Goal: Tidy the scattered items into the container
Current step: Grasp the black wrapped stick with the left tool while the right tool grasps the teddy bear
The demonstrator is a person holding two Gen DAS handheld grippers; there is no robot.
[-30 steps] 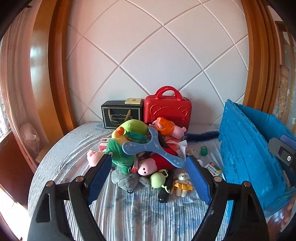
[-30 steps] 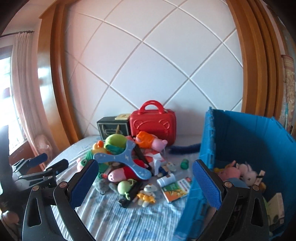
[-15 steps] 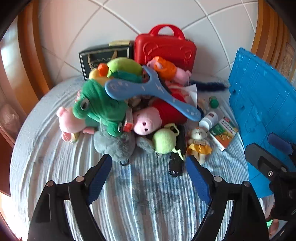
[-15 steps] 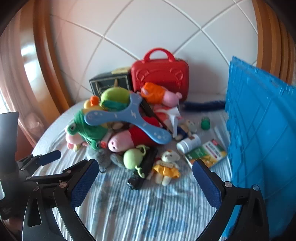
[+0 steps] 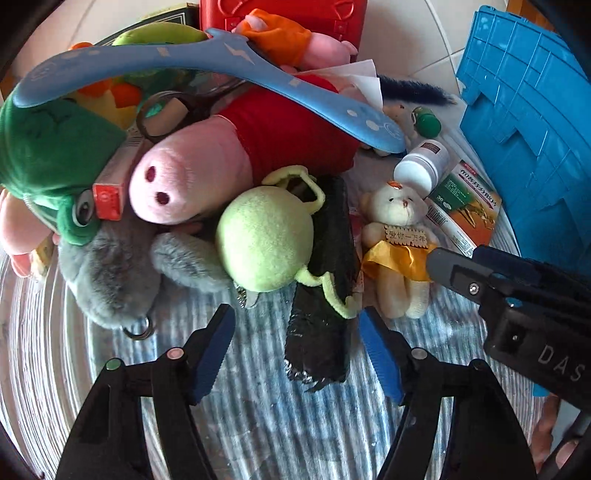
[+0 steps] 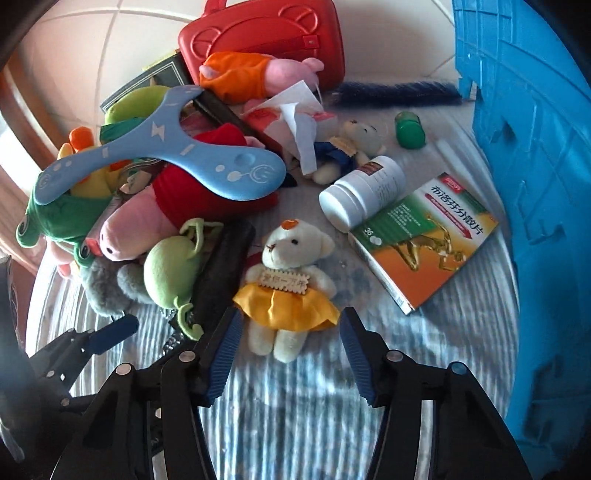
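A pile of toys lies on the striped cloth. My left gripper (image 5: 297, 332) is open, its fingers astride the near end of a black wrapped bundle (image 5: 325, 306), just below a green round plush (image 5: 264, 240). My right gripper (image 6: 290, 332) is open, its fingers on either side of the legs of a white bear in a yellow skirt (image 6: 286, 284). The bear also shows in the left wrist view (image 5: 399, 236). The blue crate (image 6: 535, 184) stands at the right, also in the left wrist view (image 5: 535, 110).
The pile holds a pink pig plush (image 5: 207, 162), a blue boomerang toy (image 6: 159, 162), a green frog plush (image 5: 48, 162) and a grey furry toy (image 5: 107, 266). A white bottle (image 6: 364, 192), a medicine box (image 6: 424, 236), a green cap (image 6: 410, 129) and a red case (image 6: 266, 33) lie nearby.
Both grippers have dropped down and forward toward the pile. The left now straddles the black bundle; the right now straddles the yellow-skirted bear. Both stay open.
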